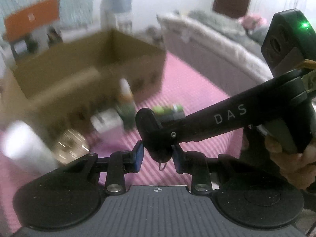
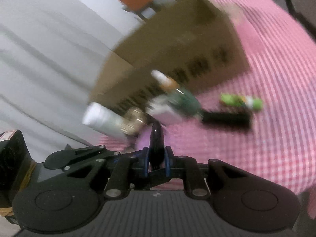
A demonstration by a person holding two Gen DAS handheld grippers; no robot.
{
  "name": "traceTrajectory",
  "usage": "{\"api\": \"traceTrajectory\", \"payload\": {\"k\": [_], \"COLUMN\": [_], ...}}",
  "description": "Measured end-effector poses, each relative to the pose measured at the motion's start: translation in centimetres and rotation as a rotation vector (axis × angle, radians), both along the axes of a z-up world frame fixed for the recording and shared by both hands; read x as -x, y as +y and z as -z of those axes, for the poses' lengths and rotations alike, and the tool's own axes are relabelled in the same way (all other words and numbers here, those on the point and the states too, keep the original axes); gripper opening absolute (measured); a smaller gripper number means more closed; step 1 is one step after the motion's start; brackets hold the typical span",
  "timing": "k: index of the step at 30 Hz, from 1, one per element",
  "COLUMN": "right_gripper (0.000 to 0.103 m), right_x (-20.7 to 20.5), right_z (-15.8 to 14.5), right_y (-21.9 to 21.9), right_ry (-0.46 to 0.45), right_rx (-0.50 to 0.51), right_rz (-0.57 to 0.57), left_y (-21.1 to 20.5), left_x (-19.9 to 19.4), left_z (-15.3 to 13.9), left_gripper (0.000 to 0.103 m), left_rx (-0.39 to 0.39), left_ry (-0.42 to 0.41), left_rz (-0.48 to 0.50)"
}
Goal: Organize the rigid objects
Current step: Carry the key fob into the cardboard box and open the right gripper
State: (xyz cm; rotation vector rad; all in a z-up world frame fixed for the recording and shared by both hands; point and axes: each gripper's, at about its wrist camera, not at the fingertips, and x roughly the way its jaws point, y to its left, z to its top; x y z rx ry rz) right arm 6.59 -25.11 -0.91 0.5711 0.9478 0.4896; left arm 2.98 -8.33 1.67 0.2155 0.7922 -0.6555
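Both views are motion-blurred. In the right wrist view my right gripper is shut on a glossy black oblong object. In the left wrist view that same black object sits between the blue pads of my left gripper, with the right gripper's arm reaching in from the right; I cannot tell whether the pads press on it. An open cardboard box stands behind on the pink mat. A white cylinder, a metallic tin, a green bottle with white cap and a green-white tube lie before it.
The box also shows in the right wrist view, with a black rectangular bar and the green tube on the pink checked mat. A grey-white bed lies at the right; an orange stool stands far left.
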Motion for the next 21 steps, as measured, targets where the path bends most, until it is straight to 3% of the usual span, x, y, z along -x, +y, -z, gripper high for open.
{"api": "traceTrajectory", "payload": {"k": [5,9,14,21], "right_gripper": [0.018,0.018,0.017,0.017], "right_x": [-1.7,-7.1,-16.4,-26.5], "right_z": [-5.8,-8.7,-8.1,-3.1], "right_y": [3.6,7.4,11.2,13.0], "right_ry": [-0.179,-0.23,-0.094,0.156], "right_rx": [0.019,0.025,0.018,-0.009], "right_rz": [-0.086,-0.176,-0.235,-0.205], "left_y": [3.6,6.3,7.3,7.3], "left_x": [-1.6,-6.1,-13.0,-20.4], "left_z": [-5.1,-6.8,-5.3,-1.4], "left_gripper": [0.03,0.03,0.03,0.03], "left_rx": [0.007,0.017,-0.032,-0.118], "left_ry": [-0.114,-0.091,-0.014,0.101], "left_rz": [-0.093,-0.18,-0.242,-0.268]}}
